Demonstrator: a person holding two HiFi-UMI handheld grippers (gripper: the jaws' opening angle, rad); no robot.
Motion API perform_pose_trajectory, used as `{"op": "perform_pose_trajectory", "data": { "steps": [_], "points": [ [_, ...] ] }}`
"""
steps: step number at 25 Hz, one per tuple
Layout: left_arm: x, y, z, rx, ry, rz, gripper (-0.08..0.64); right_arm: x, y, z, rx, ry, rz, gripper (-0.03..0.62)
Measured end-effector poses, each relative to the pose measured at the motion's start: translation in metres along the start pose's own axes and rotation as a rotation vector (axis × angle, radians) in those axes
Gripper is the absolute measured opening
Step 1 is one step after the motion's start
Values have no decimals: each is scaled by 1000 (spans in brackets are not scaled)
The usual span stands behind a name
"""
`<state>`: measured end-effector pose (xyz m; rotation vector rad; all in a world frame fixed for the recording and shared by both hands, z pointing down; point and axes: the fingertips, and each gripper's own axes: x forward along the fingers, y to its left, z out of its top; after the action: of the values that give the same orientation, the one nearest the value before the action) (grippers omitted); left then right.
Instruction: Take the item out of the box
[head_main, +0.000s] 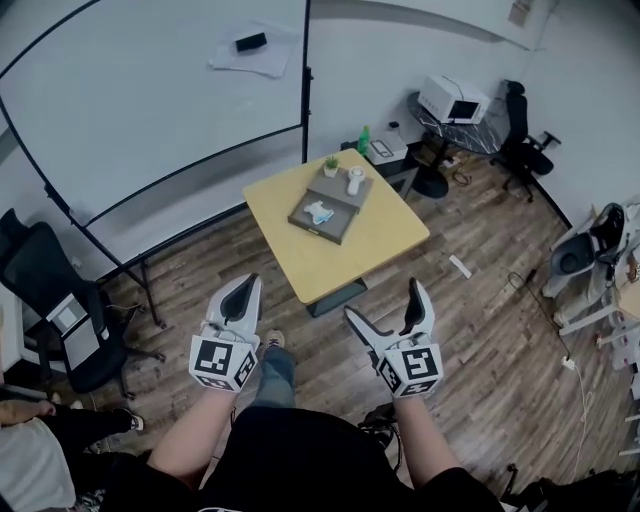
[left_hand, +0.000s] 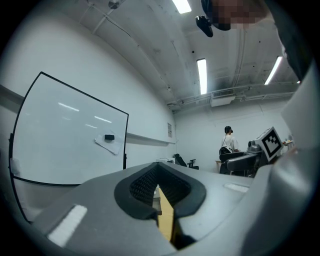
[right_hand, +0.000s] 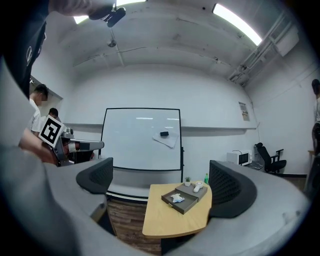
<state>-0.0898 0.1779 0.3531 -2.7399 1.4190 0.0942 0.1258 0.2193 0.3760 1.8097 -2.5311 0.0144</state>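
Two grippers I'm holding well short of the counter (head_main: 375, 240): the left gripper (head_main: 250, 282) is clenching its fingers on nothing, the right gripper (head_main: 383, 300) is spreading its fingers. The item (head_main: 320, 211) is lying in the open box (head_main: 335, 230) on the counter.

Yellow table (head_main: 372, 240); behind the table, whiteboard (head_main: 150, 100) with black eraser (head_main: 251, 42); just past the table's far corner, green bottle (head_main: 364, 139); further right of the table, microwave (head_main: 453, 99) and black office chair (head_main: 520, 140); left of the table, second chair (head_main: 50, 290)
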Motion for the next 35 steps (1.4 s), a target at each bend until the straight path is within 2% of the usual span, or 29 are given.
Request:
{"op": "perform_pose_trajectory", "data": {
  "steps": [8,22,28,35],
  "points": [
    [98,59,-17,-12,-8,-33,0,91,-43,-1,-12,26,-59,597],
    [295,177,-39,-51,1,-157,0,289,-100,12,-63,119,-137,597],
    [349,207,-54,-74,19,-203,0,347,-114,1,-76,181,-144,597],
    [380,223,-76,-101,41,-217,0,385,-127,-17,-78,240,-132,597]
  ]
}}
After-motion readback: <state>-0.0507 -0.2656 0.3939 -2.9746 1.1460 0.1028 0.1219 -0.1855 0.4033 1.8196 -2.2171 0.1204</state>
